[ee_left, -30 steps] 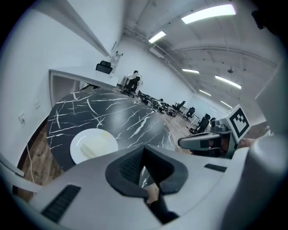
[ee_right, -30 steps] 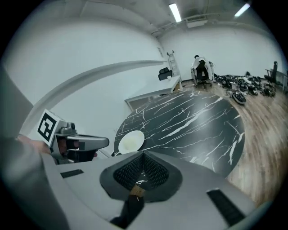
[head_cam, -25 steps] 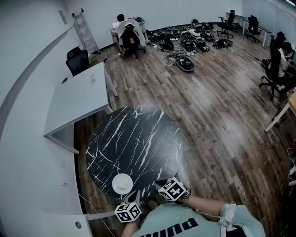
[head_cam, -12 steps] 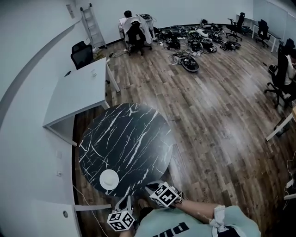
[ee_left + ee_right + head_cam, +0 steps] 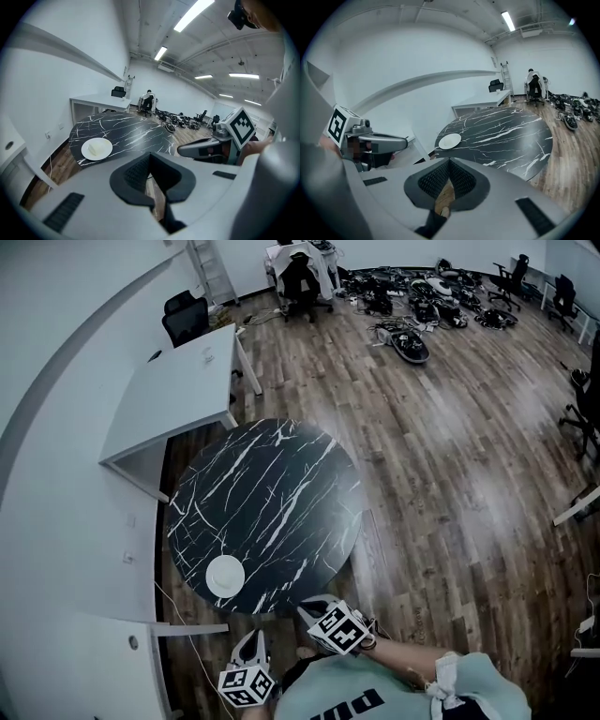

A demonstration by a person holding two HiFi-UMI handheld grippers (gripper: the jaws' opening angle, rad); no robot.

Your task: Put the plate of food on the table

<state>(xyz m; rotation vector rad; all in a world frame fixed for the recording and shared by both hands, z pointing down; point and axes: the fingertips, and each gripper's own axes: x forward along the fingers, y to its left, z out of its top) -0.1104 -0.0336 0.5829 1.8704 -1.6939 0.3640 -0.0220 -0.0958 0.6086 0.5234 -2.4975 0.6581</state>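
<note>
A white plate with a pale piece of food on it rests near the edge of the round black marble table. Both gripper views show that plate standing free on the tabletop. My left gripper hangs off the table's near edge, just short of the plate. Its jaws are shut with nothing between them. My right gripper is beside it at the table's rim, and it too is shut and empty.
A white desk stands beyond the round table, against the curved white wall. A black chair, a ladder and a seated person are farther back. Piles of gear lie on the wooden floor.
Both grippers have drawn back from the plate toward the person. The plate stays where it was on the table.
</note>
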